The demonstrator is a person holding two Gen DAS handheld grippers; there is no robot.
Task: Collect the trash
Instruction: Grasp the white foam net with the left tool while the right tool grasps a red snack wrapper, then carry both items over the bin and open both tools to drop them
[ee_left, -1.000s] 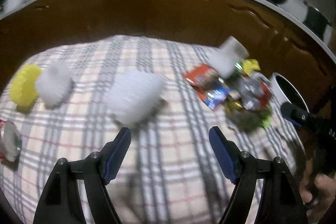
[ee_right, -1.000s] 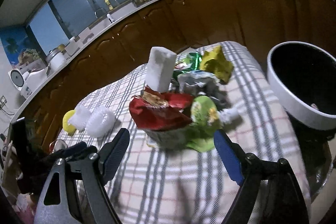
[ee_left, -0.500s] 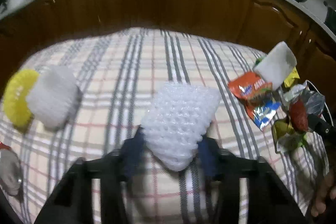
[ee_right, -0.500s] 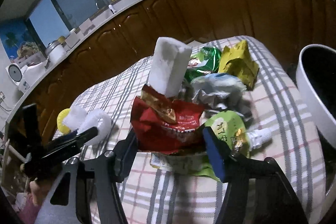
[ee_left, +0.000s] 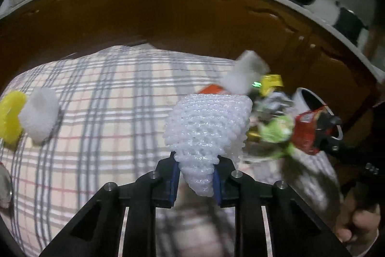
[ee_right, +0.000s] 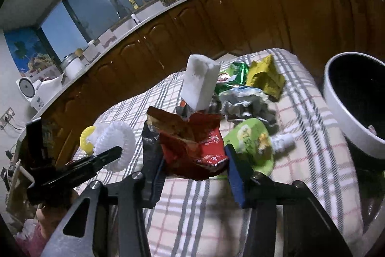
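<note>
Gripping both pieces of trash at once, the two claws work beside the round white bin with the dark inside (ee_right: 336, 98), which stands off the counter's right end. The left claw (ee_left: 196, 181) has just been closing and is now clamped on the narrow lower end of a white foam-net fruit sleeve (ee_left: 207, 127), which fans out wide above the blue pads. That sleeve looks nearly weightless and very squashy; the pinched tail gives a firm hold, while the flared top would only collapse under the pads. It is held up over the checked cloth on the counter (ee_left: 101, 98), well left of the bin.

The right claw (ee_right: 195, 170) has also just been closing, and its pads press on the sides of a crumpled red snack wrapper (ee_right: 197, 146), just left of the bin. Foil film like this is light, slick and springy, so I judge a grip across the bunched body safer than one on a loose torn edge, which could slide out.

More litter lies between the wrapper and the bin: a white foam block (ee_right: 201, 83) standing upright, a yellow packet (ee_right: 264, 76), a silvery crushed wrapper (ee_right: 243, 102) and a lime-green pouch (ee_right: 250, 139). Farther from the bin sit another white foam net (ee_left: 39, 115) touching a yellow one (ee_left: 10, 117).
</note>
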